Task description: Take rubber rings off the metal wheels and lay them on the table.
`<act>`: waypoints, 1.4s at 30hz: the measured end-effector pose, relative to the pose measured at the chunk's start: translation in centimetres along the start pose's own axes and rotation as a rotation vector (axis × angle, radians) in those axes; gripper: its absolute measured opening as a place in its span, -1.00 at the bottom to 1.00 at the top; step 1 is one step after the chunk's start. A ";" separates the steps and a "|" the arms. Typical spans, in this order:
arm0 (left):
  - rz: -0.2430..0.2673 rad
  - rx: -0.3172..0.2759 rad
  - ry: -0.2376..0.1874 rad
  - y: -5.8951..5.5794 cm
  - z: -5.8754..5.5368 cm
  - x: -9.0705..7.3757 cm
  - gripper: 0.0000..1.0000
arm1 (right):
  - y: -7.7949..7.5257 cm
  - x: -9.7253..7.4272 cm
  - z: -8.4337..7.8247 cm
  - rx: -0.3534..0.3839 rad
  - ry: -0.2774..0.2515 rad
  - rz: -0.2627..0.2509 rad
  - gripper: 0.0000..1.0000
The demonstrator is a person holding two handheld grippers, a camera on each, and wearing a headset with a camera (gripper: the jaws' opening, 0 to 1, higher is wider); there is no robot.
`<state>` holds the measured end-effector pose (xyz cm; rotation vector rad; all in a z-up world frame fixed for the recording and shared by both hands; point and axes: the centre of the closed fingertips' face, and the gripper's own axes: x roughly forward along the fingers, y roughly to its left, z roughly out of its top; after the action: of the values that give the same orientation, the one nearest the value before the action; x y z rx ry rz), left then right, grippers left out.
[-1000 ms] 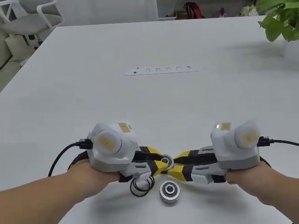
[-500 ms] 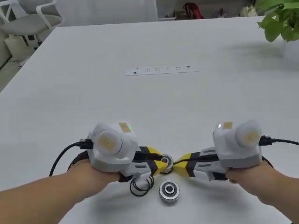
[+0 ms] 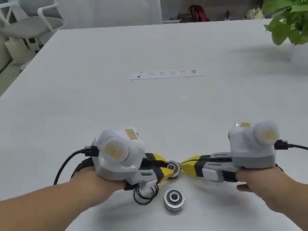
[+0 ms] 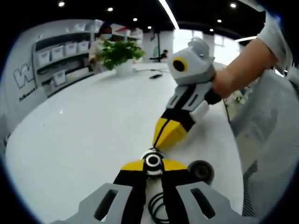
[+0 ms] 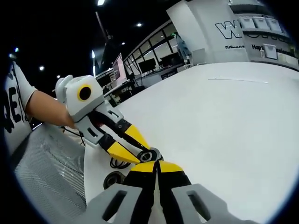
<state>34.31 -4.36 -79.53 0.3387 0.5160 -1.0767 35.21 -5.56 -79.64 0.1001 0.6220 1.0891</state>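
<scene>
change: the right gripper (image 3: 186,166) has slid out to the right over the last second. Its tips were hard against the held wheel (image 3: 173,168) and now sit at the wheel's rim. The left gripper (image 4: 153,165) has barely moved.
meaning: we read this as a pull-off stroke, dragging a ring sideways off the wheel. The ring is too thin for us to see.
left gripper: clamped on the held wheel, one jaw on each side.
right gripper: jaws pressed together. We cannot tell whether they pinch a ring.
held wheel: between the two grippers' tips, close above the table (image 3: 144,110).
rings (image 3: 144,192): a few black loops lie loose on the table, below the left gripper.
spare wheel (image 3: 173,199): flat on the table just right of the rings. We cannot tell whether it carries rings.
containers: none in use; the rings lie straight on the table top.
progress: some rings are off, and the held wheel is not yet done, we judge.
</scene>
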 end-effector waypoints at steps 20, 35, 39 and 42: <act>0.019 0.019 0.011 -0.1 -0.1 0.0 -0.78 | 1.4 -0.1 0.1 0.019 -0.012 0.039 -1.00; 0.017 0.018 0.009 -0.2 -0.1 0.0 -0.77 | 1.9 -0.1 0.4 0.036 -0.038 0.073 -1.00; 0.014 0.021 0.006 -0.2 0.0 0.0 -0.77 | 2.1 -0.1 0.6 0.040 -0.042 0.082 -1.00; 0.013 0.024 0.007 -0.2 0.0 0.0 -0.77 | 2.5 0.0 0.9 0.044 -0.052 0.097 -1.00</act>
<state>34.13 -4.46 -79.54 0.3662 0.5074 -1.0703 33.66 -4.19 -77.95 0.1983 0.5996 1.1628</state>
